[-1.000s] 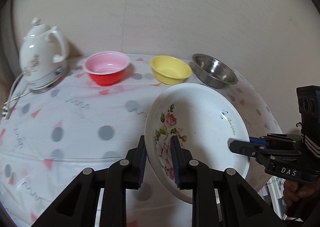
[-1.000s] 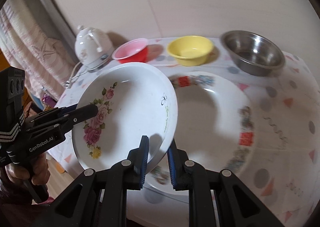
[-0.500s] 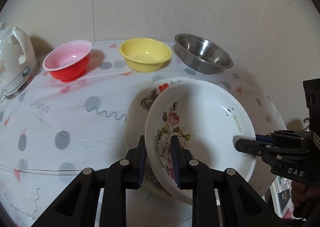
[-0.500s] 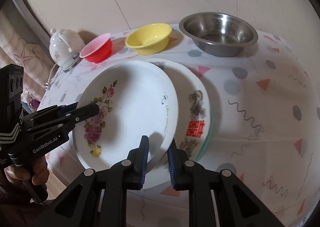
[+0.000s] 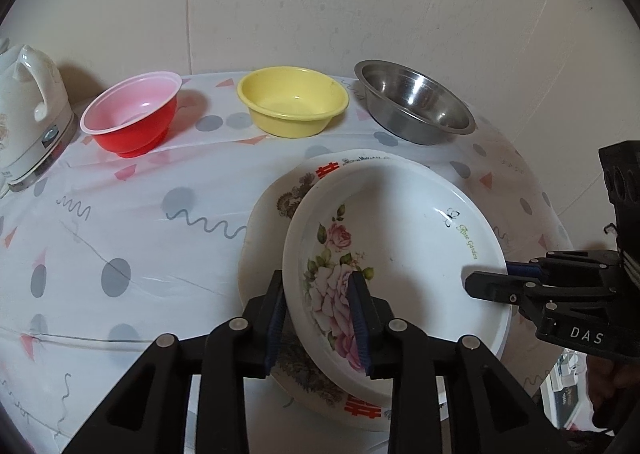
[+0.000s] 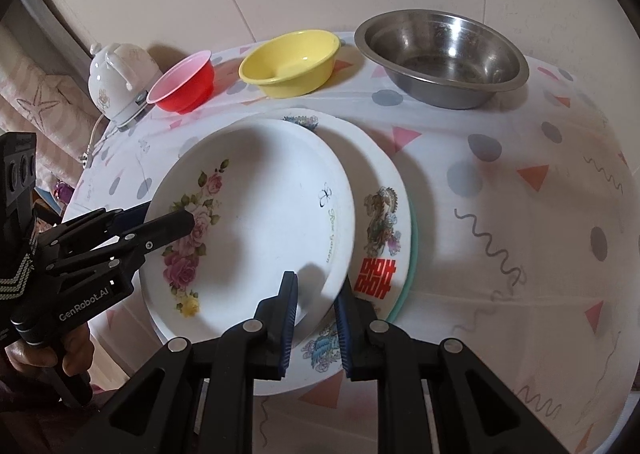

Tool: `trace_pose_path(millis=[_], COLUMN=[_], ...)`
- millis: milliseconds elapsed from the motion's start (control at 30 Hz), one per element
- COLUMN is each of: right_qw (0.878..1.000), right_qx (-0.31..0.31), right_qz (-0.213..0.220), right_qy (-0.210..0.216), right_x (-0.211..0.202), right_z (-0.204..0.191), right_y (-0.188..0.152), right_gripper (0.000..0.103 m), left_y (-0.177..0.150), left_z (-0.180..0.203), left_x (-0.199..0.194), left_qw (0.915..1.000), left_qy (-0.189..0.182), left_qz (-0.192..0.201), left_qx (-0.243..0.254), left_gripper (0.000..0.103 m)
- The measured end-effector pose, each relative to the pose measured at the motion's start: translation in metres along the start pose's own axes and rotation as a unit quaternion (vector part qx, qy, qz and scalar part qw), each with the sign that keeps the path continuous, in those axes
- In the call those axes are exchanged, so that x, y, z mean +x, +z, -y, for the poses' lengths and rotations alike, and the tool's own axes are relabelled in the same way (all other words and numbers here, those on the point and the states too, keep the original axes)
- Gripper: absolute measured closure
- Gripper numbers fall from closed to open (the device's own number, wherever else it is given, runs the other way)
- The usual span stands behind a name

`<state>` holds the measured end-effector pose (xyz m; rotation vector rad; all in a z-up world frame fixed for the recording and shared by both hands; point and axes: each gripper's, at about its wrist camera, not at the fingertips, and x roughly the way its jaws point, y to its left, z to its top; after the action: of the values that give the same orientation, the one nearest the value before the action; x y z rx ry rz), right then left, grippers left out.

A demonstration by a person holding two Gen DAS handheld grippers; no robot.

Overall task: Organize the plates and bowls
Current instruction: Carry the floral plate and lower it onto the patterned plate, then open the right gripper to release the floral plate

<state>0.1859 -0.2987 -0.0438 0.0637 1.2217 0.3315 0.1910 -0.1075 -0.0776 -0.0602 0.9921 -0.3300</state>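
A white rose-pattern plate lies slightly tilted on a patterned plate with red characters. A teal-edged plate peeks out beneath them. My left gripper straddles the rose plate's near rim at the flowers; its jaws are opening and the pads look parted from the rim. My right gripper stays shut on the opposite rim. At the back stand a red bowl, a yellow bowl and a steel bowl in a row.
A white electric kettle with its cord sits at the far left. The dotted tablecloth covers a round table against the wall. The table edge drops away just right of the plate stack. A hand holds the left gripper.
Both grippers carried the rose plate to the right and down onto the patterned plate. In the last half second the left jaws widened; the right grip stayed the same.
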Motion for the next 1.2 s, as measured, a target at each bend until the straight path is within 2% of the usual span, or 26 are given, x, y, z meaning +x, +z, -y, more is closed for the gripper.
trace_pose_path(millis=[200,533,800,1200], right_qw=[1.0,0.999,0.999,0.998], right_qx=[0.004,0.0,-0.006,-0.005], right_qz=[-0.007,-0.017,-0.023,-0.006], right_qy=[0.0,-0.037,-0.045,-0.064], right_x=[0.001,0.002,0.002,-0.001], right_z=[0.001,-0.003,-0.005,-0.013], right_y=[0.001,0.009,0.01,0.006], right_gripper=[0.086,0.086,0.085,0.081], left_y=[-0.001,-0.001,-0.002,-0.003], left_z=[0.001,0.003,-0.005,-0.012], left_x=[-0.002,-0.006,-0.016,-0.036], left_qw=[1.0,0.9999,0.9999,0.9992], left_qy=[-0.001,0.003,0.009,0.023], left_qz=[-0.001,0.001,0.014,0.029], left_qx=[0.002,0.012,-0.001,-0.013], left_gripper=[0.065,0.051,0.051,0.051])
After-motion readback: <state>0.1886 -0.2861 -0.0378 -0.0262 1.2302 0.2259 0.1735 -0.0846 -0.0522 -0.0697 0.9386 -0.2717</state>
